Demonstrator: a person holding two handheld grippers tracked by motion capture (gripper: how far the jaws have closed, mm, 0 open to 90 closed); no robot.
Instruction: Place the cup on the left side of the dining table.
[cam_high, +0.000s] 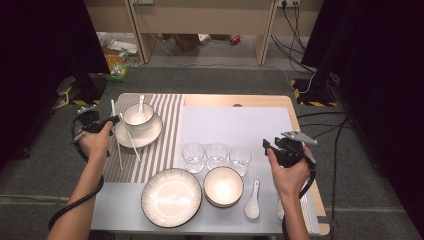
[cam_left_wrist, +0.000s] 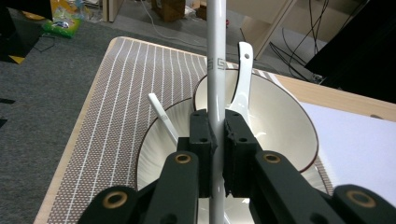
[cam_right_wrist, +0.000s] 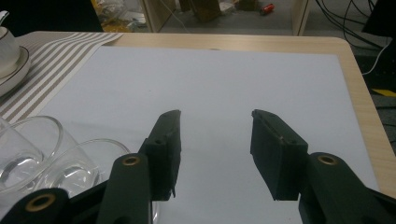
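The left gripper (cam_left_wrist: 215, 154) has its jaws clamped on a white chopstick (cam_left_wrist: 216, 70), which runs upright between them in the left gripper view. The right gripper (cam_right_wrist: 215, 149) has its jaws standing apart with nothing between them, above the white mat (cam_right_wrist: 224, 84).

At far left a bowl (cam_high: 138, 115) sits on a plate (cam_high: 150, 135) and holds a spoon (cam_high: 141, 105); a second chopstick (cam_high: 131, 137) leans across the plate. Three glasses (cam_high: 216, 155) look empty. Near the front stand a larger plate (cam_high: 171, 197), another bowl (cam_high: 223, 186) and a spoon (cam_high: 252, 200).

The left hand (cam_high: 95, 140) is just left of the far plate; the right hand (cam_high: 289, 170) is at the right edge.
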